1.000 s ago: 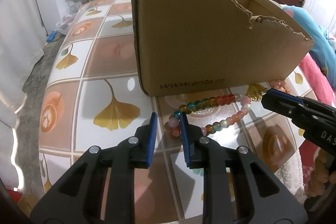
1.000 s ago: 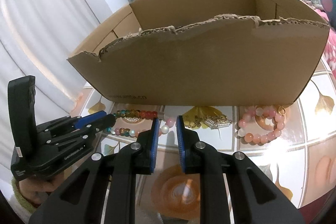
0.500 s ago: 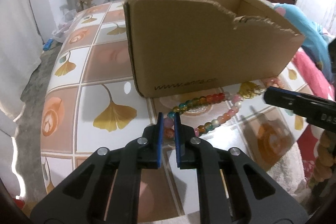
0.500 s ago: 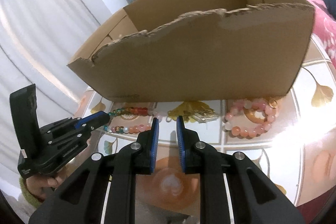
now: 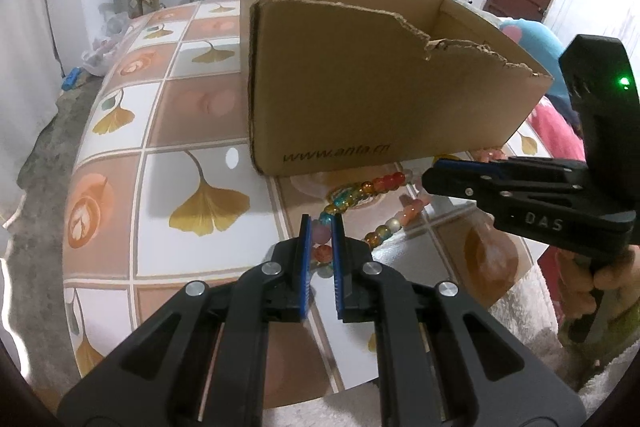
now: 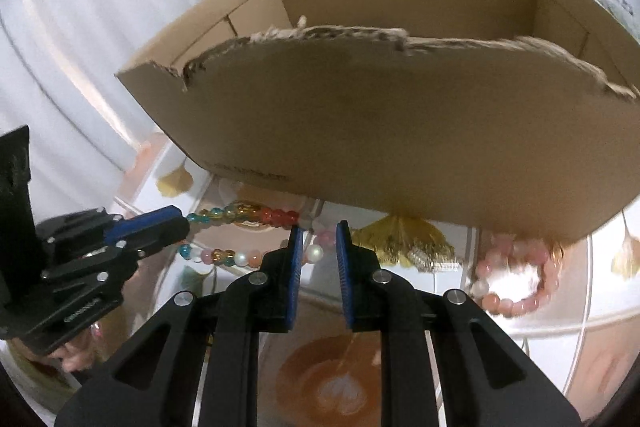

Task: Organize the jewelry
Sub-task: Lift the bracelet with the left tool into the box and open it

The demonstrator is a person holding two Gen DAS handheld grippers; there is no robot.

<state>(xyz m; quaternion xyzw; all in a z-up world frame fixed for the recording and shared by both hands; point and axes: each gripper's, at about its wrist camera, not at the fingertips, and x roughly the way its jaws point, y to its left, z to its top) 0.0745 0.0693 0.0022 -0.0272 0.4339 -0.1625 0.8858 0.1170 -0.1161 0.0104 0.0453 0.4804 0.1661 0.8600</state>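
Left gripper point(image 5: 321, 231): I have its jaws clamped on the near end of the multicoloured bead bracelet point(image 5: 372, 187); they closed onto the beads within the last moment; a lilac and an orange bead sit pinched between the blue pads.
Multicoloured bead bracelet: lies stretched on the worktop point(image 5: 192, 131) just in front of the cardboard box point(image 5: 360, 99); I took one end so the loop should lift clear of the box wall.
Right gripper point(image 6: 317, 241): jaws a little apart, clamped on nothing; a pale bead of the far end shows in the gap, untouched; I judge it is there to steady or gather that end.
Cardboard box: open top with a torn front edge; I take it as the place the jewelry goes.
Pink bead bracelet point(image 6: 516, 279): flat on the worktop by the box's right corner, waiting its turn.
Gold piece point(image 6: 420, 247): between the two bracelets, against the box; too blurred to name.
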